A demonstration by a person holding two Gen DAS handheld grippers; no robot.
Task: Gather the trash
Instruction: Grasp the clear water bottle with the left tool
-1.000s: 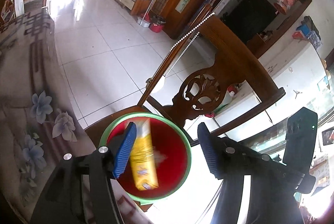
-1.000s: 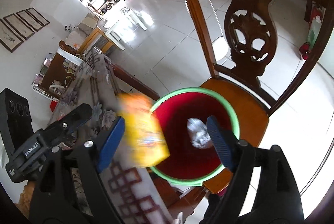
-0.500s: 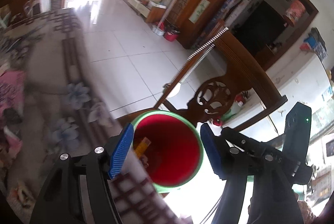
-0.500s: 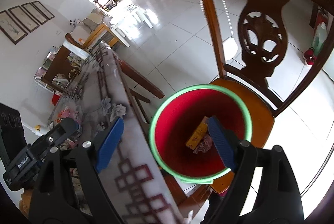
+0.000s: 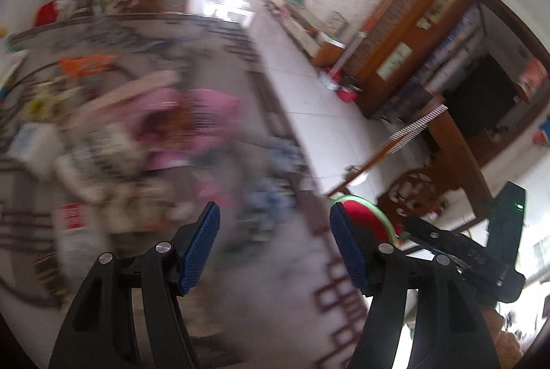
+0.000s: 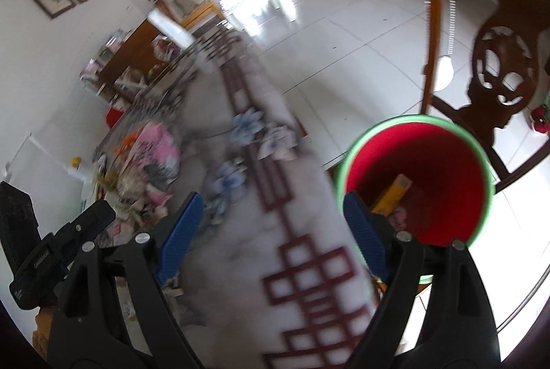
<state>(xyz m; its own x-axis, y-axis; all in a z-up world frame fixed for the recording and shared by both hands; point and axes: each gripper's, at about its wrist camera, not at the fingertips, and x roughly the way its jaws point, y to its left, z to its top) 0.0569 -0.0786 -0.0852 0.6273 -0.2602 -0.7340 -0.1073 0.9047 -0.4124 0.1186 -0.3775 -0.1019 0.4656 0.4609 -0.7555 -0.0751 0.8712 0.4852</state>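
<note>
Left tool (image 5: 271, 235): jaws apart, about half spread, nothing between the blue pads; it hangs over the tabletop (image 5: 275, 293), which is covered by a grey cloth with a dark red lattice border. Right tool (image 6: 270, 224): jaws wide apart, also empty, above the same cloth near its right edge. Bin (image 6: 417, 183), red with a green rim, stands on a wooden chair (image 6: 498, 70) just right of the tabletop edge; in the right view it sits right of and beyond the right pad, which overlaps its near-left rim. Inside it a yellow packet (image 6: 393, 193) leans against the near-left wall, with a small crumpled scrap beside it, too dim to identify. In the left view only a slice of the bin (image 5: 369, 217) shows, just behind the right pad. Trash pile (image 5: 137, 128) lies on the tabletop far left of the left tool, well apart from it; heavily blurred, pink wrappers (image 6: 156, 152) and pale papers distinguishable, single items not.
</note>
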